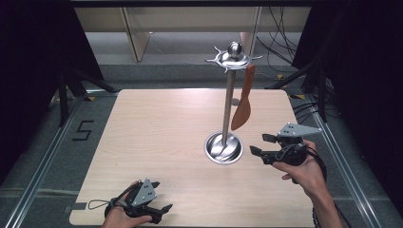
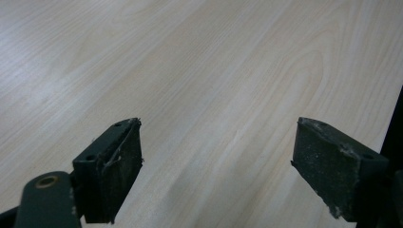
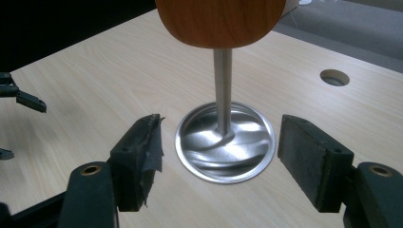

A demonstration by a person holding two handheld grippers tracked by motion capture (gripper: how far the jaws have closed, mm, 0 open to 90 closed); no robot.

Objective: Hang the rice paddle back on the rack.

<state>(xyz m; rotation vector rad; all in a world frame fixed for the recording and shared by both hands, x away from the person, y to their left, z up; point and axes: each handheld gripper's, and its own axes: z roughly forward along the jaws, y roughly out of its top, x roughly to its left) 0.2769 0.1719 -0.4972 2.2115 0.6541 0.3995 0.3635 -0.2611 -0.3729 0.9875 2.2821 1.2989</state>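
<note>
High view: pale wood-grain tabletop [image 1: 157, 133] carrying a tall polished steel utensil stand [image 1: 228, 109] right of centre, round dished base flat on the wood, hooked crown at the top.
Hanging thing: flat reddish-brown wooden spatula [image 1: 243, 102] hung by its handle end from a right-side hook, blade down, clear of the base, close beside the pole; hung so as to swing free and stay reachable from the near right.
Right tongs [image 1: 259, 144]: held in the right hand [image 1: 304, 166] just right of the stand's base, spread wide, gripping nothing, pointed left toward the pole.
Right gripper view: spatula blade [image 3: 221, 21] dead ahead above both pads, steel base [image 3: 224, 141] framed between them; probably lined up to take the blade.
Left tongs [image 1: 161, 213]: low at the near edge, well apart from the stand, likely parked out of the way.
Left gripper view: pads wide apart over bare wood, nothing between.
</note>
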